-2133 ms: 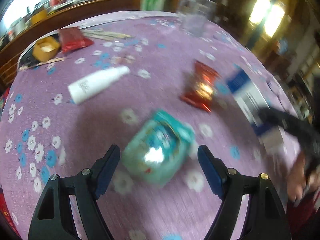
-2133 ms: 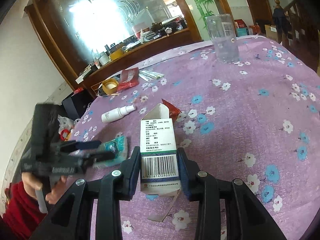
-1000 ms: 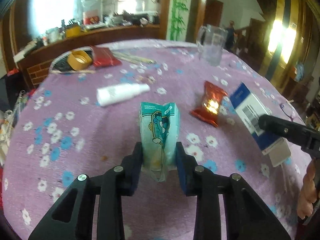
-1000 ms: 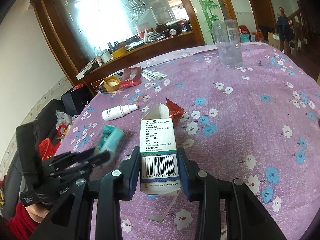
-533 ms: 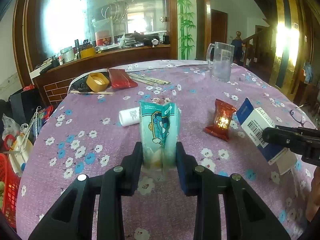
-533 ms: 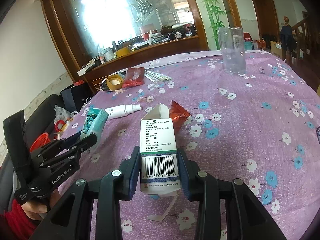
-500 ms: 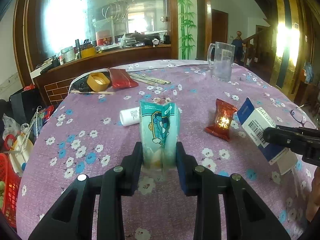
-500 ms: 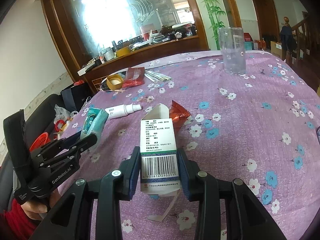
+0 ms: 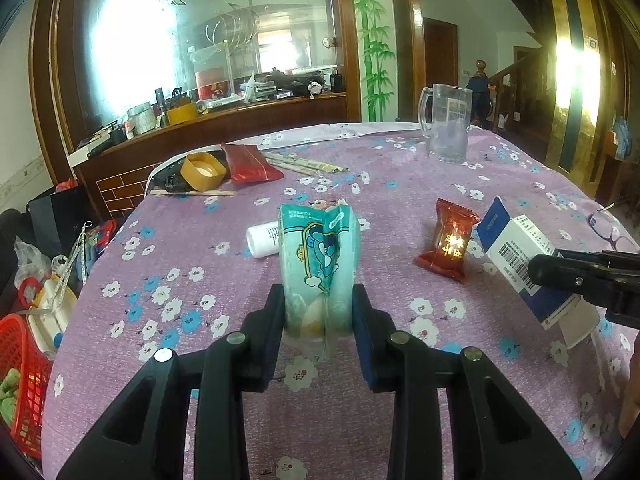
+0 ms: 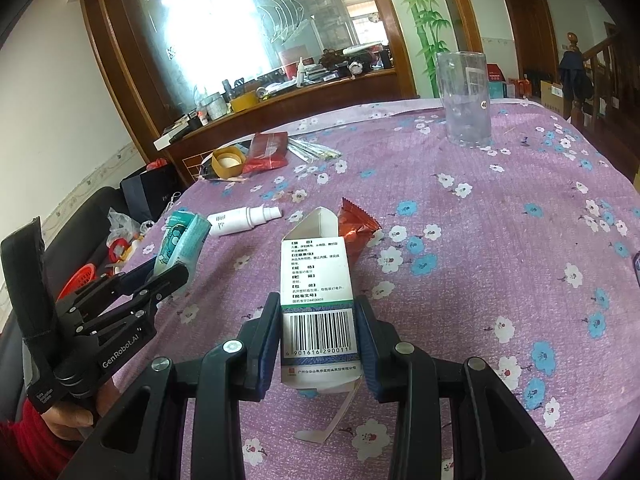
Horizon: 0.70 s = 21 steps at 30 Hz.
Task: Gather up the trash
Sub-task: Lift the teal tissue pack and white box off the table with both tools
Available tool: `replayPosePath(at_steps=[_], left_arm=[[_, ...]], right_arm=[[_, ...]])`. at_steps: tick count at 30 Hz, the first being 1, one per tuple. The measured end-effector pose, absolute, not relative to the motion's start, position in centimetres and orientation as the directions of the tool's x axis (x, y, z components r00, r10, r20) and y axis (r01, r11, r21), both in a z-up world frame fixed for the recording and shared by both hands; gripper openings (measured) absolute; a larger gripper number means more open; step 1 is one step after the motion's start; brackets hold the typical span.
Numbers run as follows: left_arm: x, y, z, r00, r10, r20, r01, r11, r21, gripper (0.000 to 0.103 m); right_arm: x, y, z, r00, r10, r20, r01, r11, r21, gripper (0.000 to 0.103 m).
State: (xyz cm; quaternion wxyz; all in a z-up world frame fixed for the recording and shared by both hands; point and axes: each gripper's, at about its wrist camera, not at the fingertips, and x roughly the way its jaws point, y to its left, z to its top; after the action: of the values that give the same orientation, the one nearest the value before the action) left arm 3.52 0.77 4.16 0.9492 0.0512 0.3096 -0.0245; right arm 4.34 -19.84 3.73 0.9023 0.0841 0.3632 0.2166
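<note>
Left gripper (image 9: pixel 318 312) and right gripper (image 10: pixel 318 340), both clamped, angled down, side by side.

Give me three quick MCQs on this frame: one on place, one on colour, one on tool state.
1. Where is the clear mug?
A. far side of the table
B. on the floor
C. in the left tool

2. What colour is the candy wrapper lying on the tablecloth?
A. green
B. red
C. white

3. What is the right tool doing?
A. open, holding nothing
B. shut on a spray bottle
C. shut on the barcoded carton

Answers: 1 A, it stands at the far edge. 2 B, shiny red foil. 3 C, both pads press the carton's sides.
</note>
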Motion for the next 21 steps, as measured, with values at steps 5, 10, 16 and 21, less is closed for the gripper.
replayPosePath(at_steps=[5,10,16,21], left_arm=[[3.4,0.7,4.2,0.813,0.004,-0.582,0.069,0.992,0.104,0.031],[3.3,0.9,4.6,0.816,0.031,-0.577,0.047,0.991,0.121,0.031],[1.6,1.1,6.2,0.826,0.056,-0.561,0.041,0.987,0.158,0.031],[-1.0,2.2,7.3,0.826,0.066,-0.559,0.027,0.987,0.157,0.032]], right_arm=[[4.2,-19.9,3.9,0.659,0.438,-0.612,-0.324,0.899,0.294,0.039],[4.6,-19.9,3.8,0.666,0.409,-0.624,-0.3,0.913,0.278,0.039],[2.8,-19.7,5.3,0.672,0.405,-0.62,-0.277,0.914,0.297,0.039],[-0.8,-18.7,7.2,0.69,0.412,-0.595,-0.294,0.911,0.289,0.039]])
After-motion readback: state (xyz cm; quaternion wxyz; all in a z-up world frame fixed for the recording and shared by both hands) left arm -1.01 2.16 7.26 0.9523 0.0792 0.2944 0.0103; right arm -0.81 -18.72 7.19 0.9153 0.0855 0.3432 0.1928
